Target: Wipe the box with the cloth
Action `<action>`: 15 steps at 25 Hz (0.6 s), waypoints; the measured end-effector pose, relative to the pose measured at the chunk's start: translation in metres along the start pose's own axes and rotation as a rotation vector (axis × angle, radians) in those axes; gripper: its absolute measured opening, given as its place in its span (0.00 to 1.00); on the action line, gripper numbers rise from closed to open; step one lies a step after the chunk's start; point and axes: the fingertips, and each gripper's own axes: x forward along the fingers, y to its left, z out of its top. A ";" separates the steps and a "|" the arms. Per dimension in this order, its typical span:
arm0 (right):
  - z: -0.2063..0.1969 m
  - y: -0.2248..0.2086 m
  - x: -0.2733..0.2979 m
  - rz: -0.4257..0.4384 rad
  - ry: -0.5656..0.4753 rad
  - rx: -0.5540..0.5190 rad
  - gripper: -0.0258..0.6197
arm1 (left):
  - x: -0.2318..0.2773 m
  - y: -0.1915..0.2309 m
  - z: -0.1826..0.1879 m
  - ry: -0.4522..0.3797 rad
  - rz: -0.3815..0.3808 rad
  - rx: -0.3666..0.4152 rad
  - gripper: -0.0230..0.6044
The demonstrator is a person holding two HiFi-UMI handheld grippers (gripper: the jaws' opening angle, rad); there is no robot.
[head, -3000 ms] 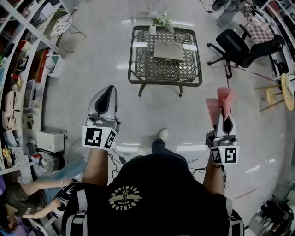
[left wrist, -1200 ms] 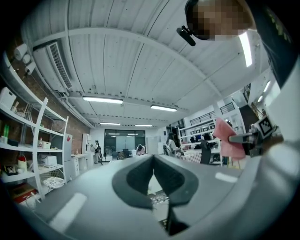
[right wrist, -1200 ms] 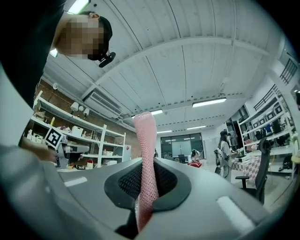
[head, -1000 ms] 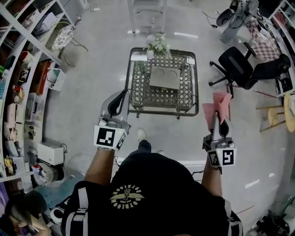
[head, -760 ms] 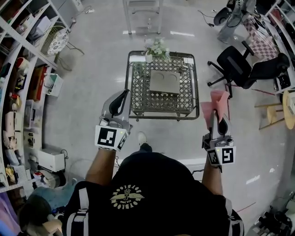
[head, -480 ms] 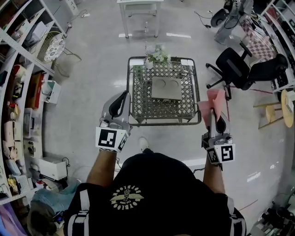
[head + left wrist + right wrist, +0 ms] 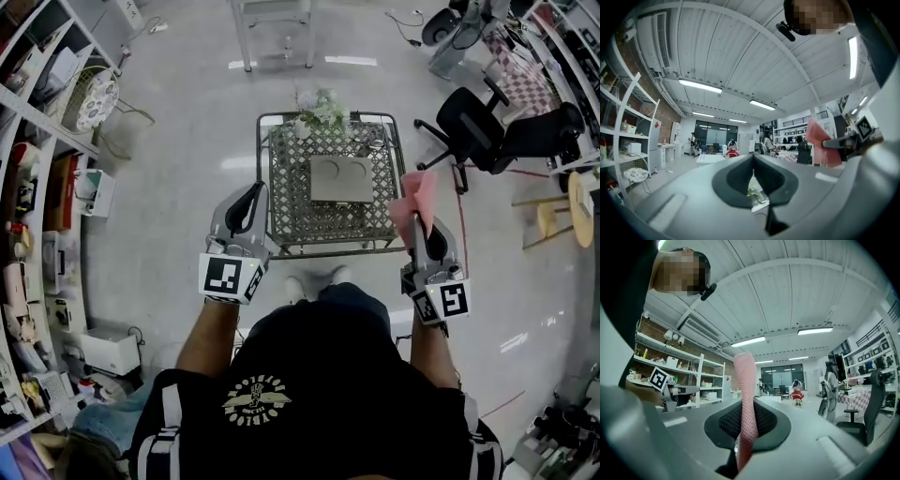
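Observation:
A flat grey box (image 7: pixel 341 178) lies on the lattice top of a low metal table (image 7: pixel 291 202) just ahead of me. Held up at the table's near right corner, my right gripper (image 7: pixel 422 219) is shut on a pink cloth (image 7: pixel 415 201) that stands up out of its tip. In the right gripper view the pink cloth (image 7: pixel 745 399) runs up between the jaws of the right gripper (image 7: pixel 746 422). My left gripper (image 7: pixel 255 190) hovers at the table's near left edge, shut with nothing in it; its jaws meet in the left gripper (image 7: pixel 752 162) view.
A small vase of flowers (image 7: pixel 322 109) stands at the table's far edge. A black office chair (image 7: pixel 487 122) is to the right, shelves (image 7: pixel 37 141) line the left wall, and a wooden stool (image 7: pixel 558 197) stands far right. My feet (image 7: pixel 314 281) are at the table's near side.
I have walked up to the table, so it and the box now lie just beyond both grippers. The right gripper still holds the cloth; the left stays shut.

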 end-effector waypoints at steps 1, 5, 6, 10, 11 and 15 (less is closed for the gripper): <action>-0.005 -0.002 0.005 -0.001 0.012 0.011 0.07 | 0.004 0.001 -0.003 0.005 -0.002 -0.003 0.04; -0.026 -0.005 0.024 0.015 0.057 0.038 0.07 | 0.019 0.002 -0.023 0.047 -0.003 -0.015 0.04; -0.032 -0.006 0.031 0.023 0.064 0.051 0.07 | 0.025 0.003 -0.029 0.060 -0.001 -0.017 0.04; -0.062 -0.020 0.065 0.079 0.091 0.111 0.07 | 0.056 0.002 -0.045 0.089 0.007 -0.020 0.04; -0.072 -0.024 0.075 0.092 0.115 0.105 0.07 | 0.064 0.002 -0.050 0.103 0.007 -0.022 0.04; -0.112 -0.032 0.120 0.144 0.202 0.118 0.07 | 0.099 0.005 -0.072 0.168 0.008 -0.027 0.04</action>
